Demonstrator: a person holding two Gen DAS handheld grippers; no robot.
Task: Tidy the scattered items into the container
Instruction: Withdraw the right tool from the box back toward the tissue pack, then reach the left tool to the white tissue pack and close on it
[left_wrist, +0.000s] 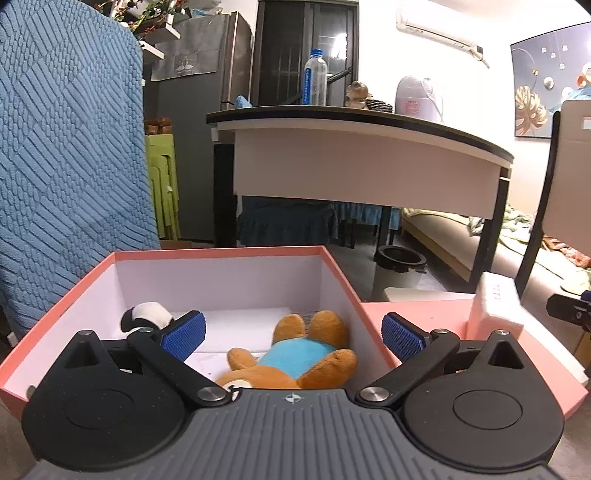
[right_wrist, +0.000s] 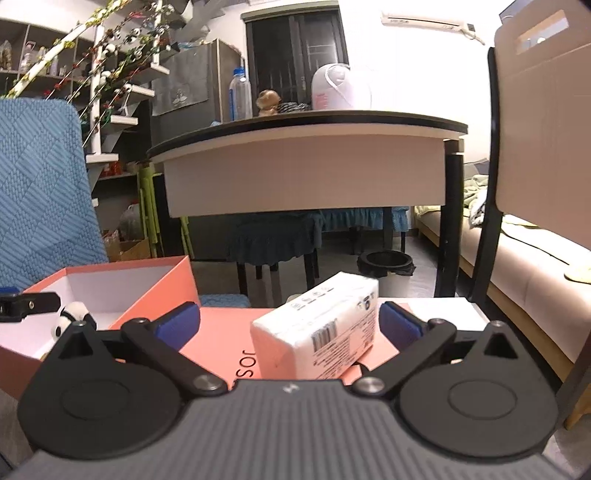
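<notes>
A pink box (left_wrist: 221, 253) with a white inside holds a brown teddy in a blue shirt (left_wrist: 295, 350) and a small panda plush (left_wrist: 147, 315). My left gripper (left_wrist: 293, 334) hangs open just above the teddy, touching nothing. In the right wrist view a white tissue pack (right_wrist: 317, 325) lies on the pink lid (right_wrist: 221, 332), between the blue pads of my open right gripper (right_wrist: 286, 323). The right pad sits close to the pack's end; the left pad is well apart from it. The same box (right_wrist: 162, 291) and panda (right_wrist: 72, 315) show at the left.
The tissue pack (left_wrist: 495, 306) also shows at the right of the left wrist view on the pink lid (left_wrist: 424, 314). A blue-covered chair (left_wrist: 70, 147) stands left of the box. Behind are a table (left_wrist: 351, 147), a black-rimmed bin (left_wrist: 400, 266) and a sofa (right_wrist: 535, 277).
</notes>
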